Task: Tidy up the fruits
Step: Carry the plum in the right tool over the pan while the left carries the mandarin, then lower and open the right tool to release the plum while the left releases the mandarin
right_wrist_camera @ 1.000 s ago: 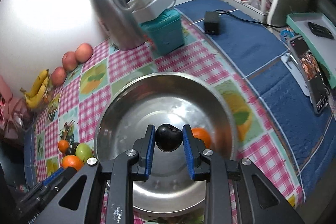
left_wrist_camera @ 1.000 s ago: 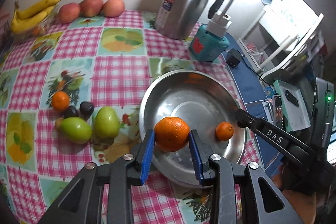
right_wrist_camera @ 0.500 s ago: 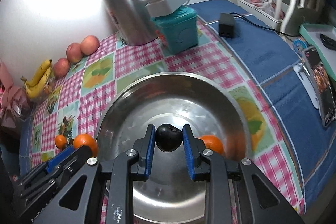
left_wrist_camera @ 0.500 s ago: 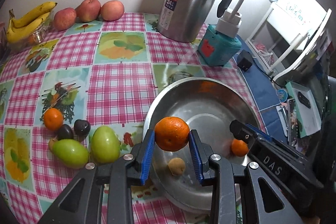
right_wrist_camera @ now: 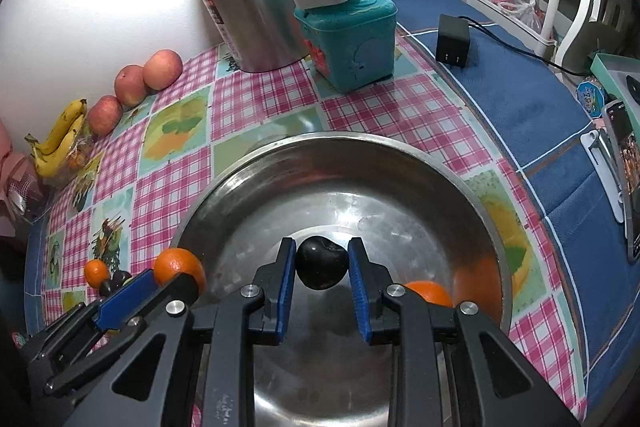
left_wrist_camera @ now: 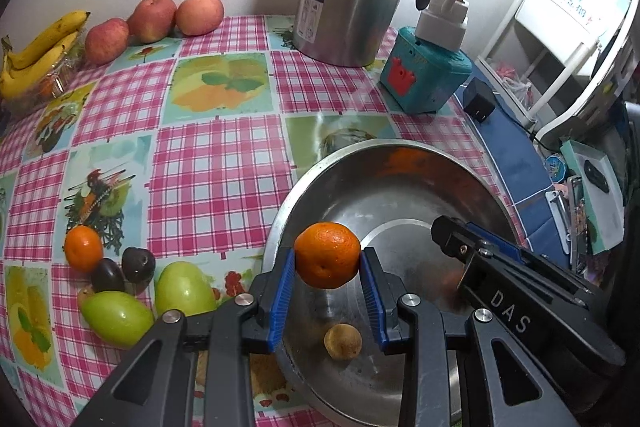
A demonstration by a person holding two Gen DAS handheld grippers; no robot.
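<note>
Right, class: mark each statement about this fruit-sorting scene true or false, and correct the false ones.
1. The left gripper holds an orange. True.
2. The right gripper holds a banana. False: it grips a dark plum.
3. The steel bowl is empty. False: a small brownish fruit and another orange lie in it.
4. Three apples sit by the wall. True.
5. Two green fruits lie inside the bowl. False: they lie on the tablecloth beside it.
</note>
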